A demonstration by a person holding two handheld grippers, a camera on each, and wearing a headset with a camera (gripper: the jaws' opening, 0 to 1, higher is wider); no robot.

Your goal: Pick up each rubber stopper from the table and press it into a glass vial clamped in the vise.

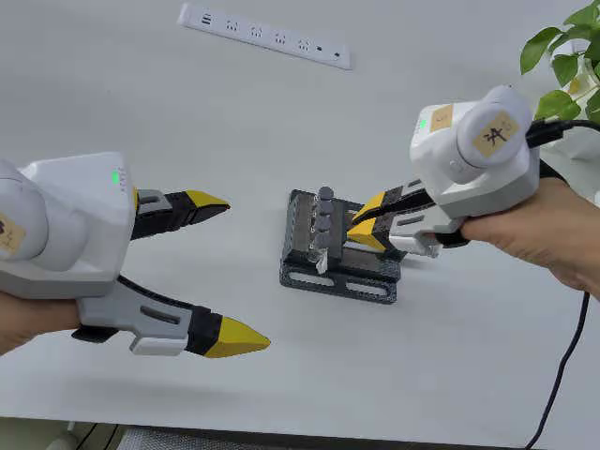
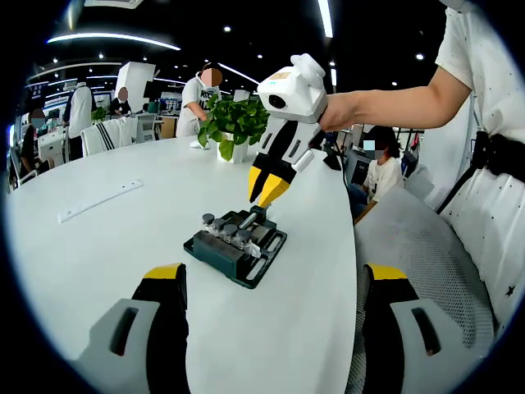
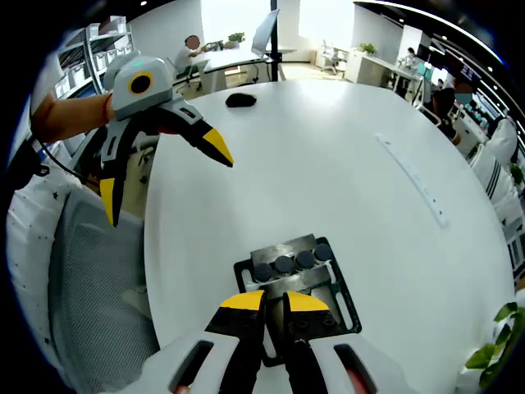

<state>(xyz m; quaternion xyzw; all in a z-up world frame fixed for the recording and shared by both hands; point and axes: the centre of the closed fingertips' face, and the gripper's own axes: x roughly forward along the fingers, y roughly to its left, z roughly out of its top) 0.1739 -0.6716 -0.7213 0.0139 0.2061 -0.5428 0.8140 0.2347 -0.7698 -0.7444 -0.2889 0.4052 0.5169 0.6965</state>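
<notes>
Left gripper (image 1: 225,272): released, jaws spread wide, nothing between them. It hovers over bare table (image 1: 187,112). The vise (image 1: 337,279) sits well ahead of its tips and roughly centred between them in the left gripper view.

Right gripper (image 3: 275,302): clenched, yellow tips almost meeting with a thin gap, nothing seen held. The tips are right at the near edge of the vise. In the head view they touch or nearly touch the vise's side, can't tell which.

Four grey stoppers (image 3: 284,264) stand in a row just ahead of the right tips, each seated on a vial (image 1: 321,259) clamped upright in the vise. The row runs crosswise to the right jaws. Glass is mostly hidden by the vise.

In the right gripper view the left gripper shows far ahead and off to the left of the right jaws, well apart from the vise.

A power strip (image 1: 265,36) lies flat on the table far beyond the vise, ahead of both jaw sets. A plant (image 1: 567,56) stands at the table edge behind the right gripper. A black cable (image 1: 562,375) trails from under the hand (image 1: 539,230) holding the right gripper.
</notes>
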